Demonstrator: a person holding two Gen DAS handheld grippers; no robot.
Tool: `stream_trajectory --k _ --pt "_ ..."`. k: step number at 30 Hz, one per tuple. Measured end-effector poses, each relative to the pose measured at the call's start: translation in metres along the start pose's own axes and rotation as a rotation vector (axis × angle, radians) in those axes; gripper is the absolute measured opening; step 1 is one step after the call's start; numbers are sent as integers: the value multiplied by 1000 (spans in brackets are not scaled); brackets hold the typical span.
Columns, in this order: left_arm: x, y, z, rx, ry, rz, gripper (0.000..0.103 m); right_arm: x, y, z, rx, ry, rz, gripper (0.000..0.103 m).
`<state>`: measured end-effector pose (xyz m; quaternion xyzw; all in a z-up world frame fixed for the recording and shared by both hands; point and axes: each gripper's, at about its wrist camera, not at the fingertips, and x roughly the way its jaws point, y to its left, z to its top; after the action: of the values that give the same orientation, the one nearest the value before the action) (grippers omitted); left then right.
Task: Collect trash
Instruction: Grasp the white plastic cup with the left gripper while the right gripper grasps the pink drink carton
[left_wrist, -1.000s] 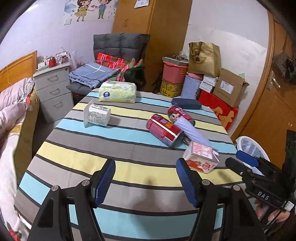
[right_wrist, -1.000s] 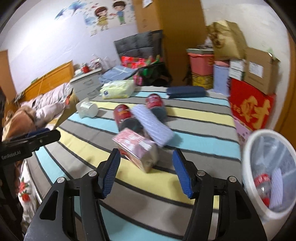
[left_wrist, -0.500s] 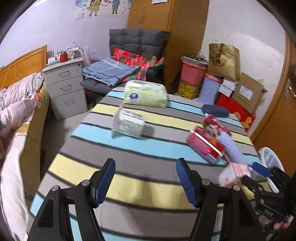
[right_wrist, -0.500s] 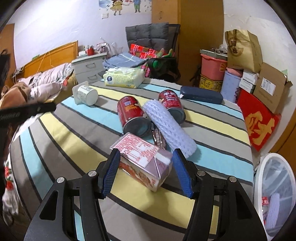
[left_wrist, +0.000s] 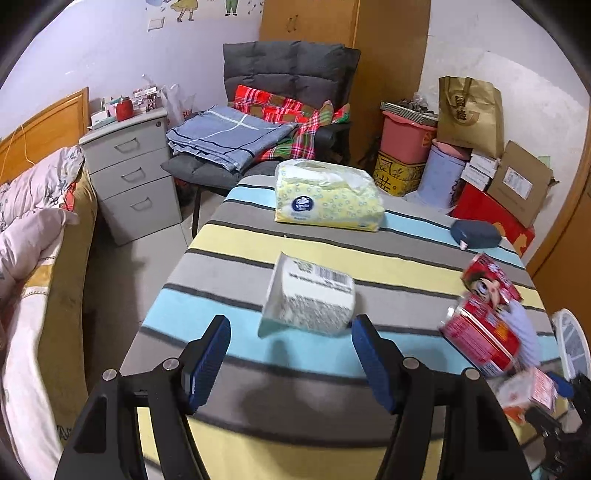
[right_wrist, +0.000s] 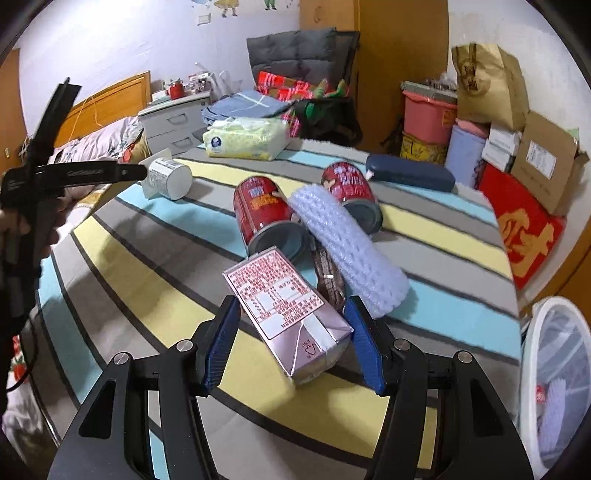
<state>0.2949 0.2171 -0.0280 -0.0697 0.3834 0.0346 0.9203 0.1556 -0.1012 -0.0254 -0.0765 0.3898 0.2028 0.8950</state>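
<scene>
Carton (right_wrist: 291, 314) between right hand-held gripper (right_wrist: 291, 343) pads; cup (left_wrist: 308, 301) lies beyond.

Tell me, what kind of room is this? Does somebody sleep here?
It looks like a bedroom, so probably yes. There is a bed with rumpled bedding along one side, a grey drawer unit next to it, and a wooden wardrobe against the back wall.
</scene>
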Motion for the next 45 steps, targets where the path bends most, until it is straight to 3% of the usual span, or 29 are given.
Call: stream_trajectory --k 3,15,16,19,22,24,25,28,32,37,45 --pt "14 0 1 -4 13 -25 68 1 1 -1 7 3 7 47" --pt "15 -43 -12 86 51 -288 68 4 7 -1 28 11 7 39" --pt "12 -46 -13 102 44 -283 68 4 7 -1 32 10 6 39" --pt "-2 -43 -10 128 -40 -168 68 4 6 0 39 9 4 39" --pt "-4 -28 -1 103 -57 -163 68 4 6 0 38 12 4 38" --pt "-2 -22 5 122 -74 -117 69 4 7 0 40 13 6 38" --pt "1 -19 8 126 -77 -112 74 4 7 0 42 13 9 38" --pt "10 -7 15 112 -68 -110 75 4 6 -1 49 15 10 38" --pt "35 -7 24 176 -27 -131 76 4 6 -2 59 18 13 38" --pt "56 -12 27 178 14 -202 76 5 6 -3 64 20 14 38" --pt "58 -32 16 228 35 -252 75 5 6 -3 69 17 18 38"
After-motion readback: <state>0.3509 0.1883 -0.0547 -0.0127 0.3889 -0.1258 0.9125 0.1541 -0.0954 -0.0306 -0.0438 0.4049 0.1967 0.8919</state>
